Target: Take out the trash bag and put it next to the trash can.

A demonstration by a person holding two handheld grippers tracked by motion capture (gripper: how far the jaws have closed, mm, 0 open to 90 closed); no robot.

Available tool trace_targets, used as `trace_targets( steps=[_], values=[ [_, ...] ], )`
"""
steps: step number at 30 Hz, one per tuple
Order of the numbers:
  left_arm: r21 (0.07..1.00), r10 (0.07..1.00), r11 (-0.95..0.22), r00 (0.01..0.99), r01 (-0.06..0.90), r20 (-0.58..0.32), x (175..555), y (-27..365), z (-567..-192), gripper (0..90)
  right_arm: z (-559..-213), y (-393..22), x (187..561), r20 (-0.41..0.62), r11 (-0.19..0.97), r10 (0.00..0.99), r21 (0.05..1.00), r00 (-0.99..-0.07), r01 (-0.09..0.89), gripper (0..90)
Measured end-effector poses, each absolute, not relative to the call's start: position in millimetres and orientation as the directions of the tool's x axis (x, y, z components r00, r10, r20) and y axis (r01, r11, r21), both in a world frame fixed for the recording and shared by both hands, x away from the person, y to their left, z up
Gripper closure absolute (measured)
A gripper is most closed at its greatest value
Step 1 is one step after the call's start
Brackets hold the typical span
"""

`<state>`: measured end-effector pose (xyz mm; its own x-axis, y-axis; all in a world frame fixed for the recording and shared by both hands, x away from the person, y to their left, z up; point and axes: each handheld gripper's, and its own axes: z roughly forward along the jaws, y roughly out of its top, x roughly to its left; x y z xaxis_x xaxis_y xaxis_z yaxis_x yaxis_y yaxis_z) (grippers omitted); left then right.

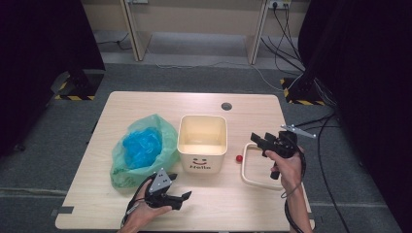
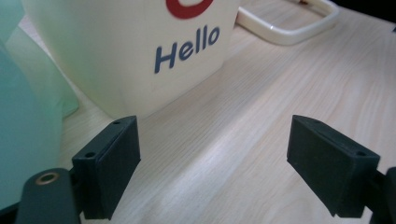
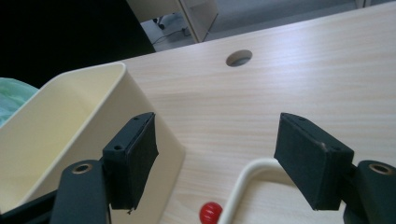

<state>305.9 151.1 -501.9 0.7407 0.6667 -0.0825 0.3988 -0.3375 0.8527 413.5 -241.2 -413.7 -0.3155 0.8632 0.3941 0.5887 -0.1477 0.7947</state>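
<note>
Cream bin marked "Hello" stands upright near the middle of the table, open side up, and we see nothing inside it from the high view. Just to its left lies a green plastic bag with a blue bag bunched inside it, the green film touching or nearly touching the bin's wall. To the right of the bin a small red ball sits on the table, between the bin and a cream rectangular frame that lies flat. We hold the left gripper low over the table in front of the bin, its jaws pointing right; in the left gripper view they stand wide apart with bare wood between them, gripping nothing, and the "Hello" face of the bin is close ahead. We hold the right gripper above the far end of the frame, jaws pointing left toward the bin. In the right gripper view its jaws are spread and empty, the bin's right wall showing behind the left jaw, the frame's rounded corner near the right jaw and the red ball low between them. A round cable hole sits in the table beyond the bin.
</note>
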Motion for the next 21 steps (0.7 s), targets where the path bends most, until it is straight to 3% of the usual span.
trace_targets(
  steps=[21],
  values=[
    [0.753, 0.653, -0.494, 0.757, 0.434, -0.008, 310, 151, -522, 17.0, -458, -269, 397, 0.381, -0.142, 0.89, 0.752, -0.249, 0.644, 23.5]
  ],
)
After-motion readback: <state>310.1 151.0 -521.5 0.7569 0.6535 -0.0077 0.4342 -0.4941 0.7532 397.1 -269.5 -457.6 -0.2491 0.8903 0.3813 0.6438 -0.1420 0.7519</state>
